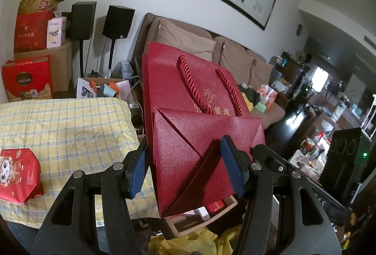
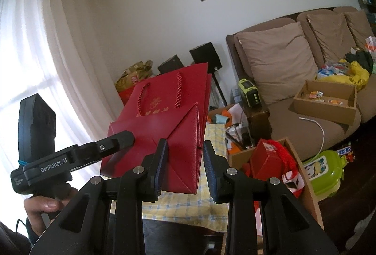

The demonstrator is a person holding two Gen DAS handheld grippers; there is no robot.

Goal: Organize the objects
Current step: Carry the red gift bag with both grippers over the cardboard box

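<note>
The red paper bag [image 1: 188, 118] is in the air, tilted, with its folded bottom toward both cameras and its rope handles [image 1: 188, 81] lying on the face with gold letters. In the left wrist view it fills the centre of the picture, above a yellow checked cloth [image 1: 70, 123].

The left gripper [image 1: 185, 165] has the bottom of the bag between its fingers. Its blue pads [image 1: 231, 165] stand at medium width and lie against the two sides of the folded bottom, so it seems to hold the bag. The right gripper [image 2: 184, 165] has a narrow opening, with the bottom corner of the bag [image 2: 183, 161] between the fingers. The left pad touches the paper; at the right pad a small gap shows, so I cannot tell if it really grips.

In the right wrist view the left gripper [image 2: 122, 140] comes in from 9 o'clock, and a hand [image 2: 44, 208] holds its handle at 8 o'clock. At 4 o'clock stands a cardboard box [image 2: 303, 165] with red things inside. At 2 o'clock is a brown sofa [image 2: 282, 62] with a flat box [image 2: 326, 102] on the seat.

In the left wrist view a red package [image 1: 18, 175] lies on the cloth at 8 o'clock.
</note>
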